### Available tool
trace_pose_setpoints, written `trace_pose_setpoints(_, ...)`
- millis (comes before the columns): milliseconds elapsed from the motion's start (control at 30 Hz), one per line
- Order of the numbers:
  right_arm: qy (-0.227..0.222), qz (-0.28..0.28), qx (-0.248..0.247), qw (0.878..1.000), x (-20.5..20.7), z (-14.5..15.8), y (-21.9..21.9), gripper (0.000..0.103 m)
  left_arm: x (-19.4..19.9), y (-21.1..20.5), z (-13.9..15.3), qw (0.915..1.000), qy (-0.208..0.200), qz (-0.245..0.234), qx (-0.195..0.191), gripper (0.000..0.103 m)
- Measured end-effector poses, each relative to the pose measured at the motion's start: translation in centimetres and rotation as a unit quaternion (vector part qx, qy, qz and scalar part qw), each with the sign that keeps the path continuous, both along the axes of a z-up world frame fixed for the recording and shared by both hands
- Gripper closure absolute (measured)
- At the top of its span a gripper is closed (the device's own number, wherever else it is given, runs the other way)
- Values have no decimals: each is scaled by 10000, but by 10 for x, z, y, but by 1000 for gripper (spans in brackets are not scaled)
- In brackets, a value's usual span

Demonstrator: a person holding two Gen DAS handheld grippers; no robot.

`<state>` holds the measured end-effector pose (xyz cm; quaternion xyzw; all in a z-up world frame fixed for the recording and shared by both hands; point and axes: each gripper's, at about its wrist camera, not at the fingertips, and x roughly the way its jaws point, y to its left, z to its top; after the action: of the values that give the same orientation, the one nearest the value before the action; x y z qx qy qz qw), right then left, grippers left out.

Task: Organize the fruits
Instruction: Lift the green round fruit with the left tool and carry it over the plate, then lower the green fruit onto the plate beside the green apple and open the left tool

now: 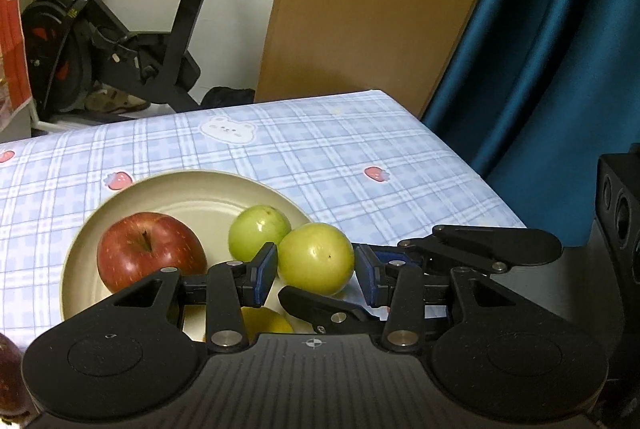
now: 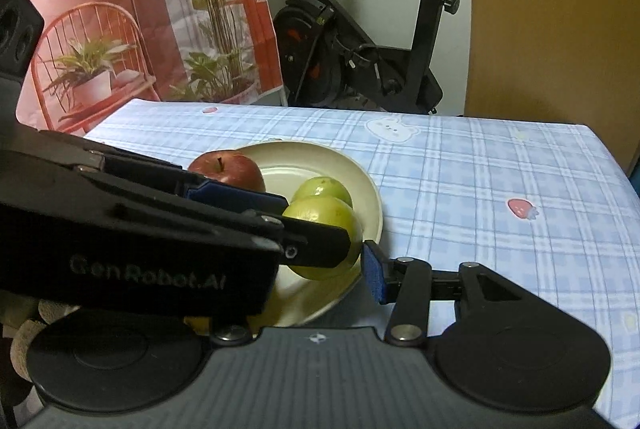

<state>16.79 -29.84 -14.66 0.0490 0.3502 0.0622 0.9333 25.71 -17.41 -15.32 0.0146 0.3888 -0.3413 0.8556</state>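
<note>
A cream plate (image 1: 120, 201) (image 2: 362, 175) on the checked tablecloth holds a red apple (image 1: 148, 253) (image 2: 228, 169) and a green fruit (image 1: 258, 229) (image 2: 324, 189). A second green fruit (image 1: 316, 257) (image 2: 320, 217) is just above the plate's near right rim. My left gripper (image 1: 316, 269) (image 2: 316, 223) is shut on it, blue pads against its sides. My right gripper (image 2: 316, 269) holds the same fruit from another angle. Its right pad touches the fruit; its left finger is hidden behind the left gripper. Its fingers (image 1: 320, 305) cross under the fruit. A yellow fruit (image 1: 264, 321) lies partly hidden below.
A dark red fruit (image 1: 8, 369) sits at the near left edge. The table's far edge (image 1: 280, 105) and right edge (image 1: 472, 181) are near. Behind stand an exercise bike (image 1: 120, 41) (image 2: 352, 49), a wooden board (image 1: 380, 9), a blue curtain (image 1: 560, 49) and a printed banner (image 2: 140, 9).
</note>
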Motion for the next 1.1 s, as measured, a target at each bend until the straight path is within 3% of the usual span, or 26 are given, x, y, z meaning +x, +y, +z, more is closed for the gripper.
trace_pose_setpoints(300, 36, -17, -130, 9999, 16, -5, 7, 55, 4, 2, 2, 9997, -97, 180, 96, 60)
trace_pose_setpoints(600, -5, -209, -231, 9995, 16, 7, 14, 49, -8, 15, 16, 9990, -274, 358, 64, 46)
trace_pose_setpoints(800, -181, -258, -179, 9993, -4, 21, 17, 49, -25, 25, 30, 9979, -455, 389, 228, 46)
trace_pose_setpoints(1100, -242, -356, 34, 9991, -48, 28, 21, 49, -67, 50, 37, 9974, -586, 382, 163, 46)
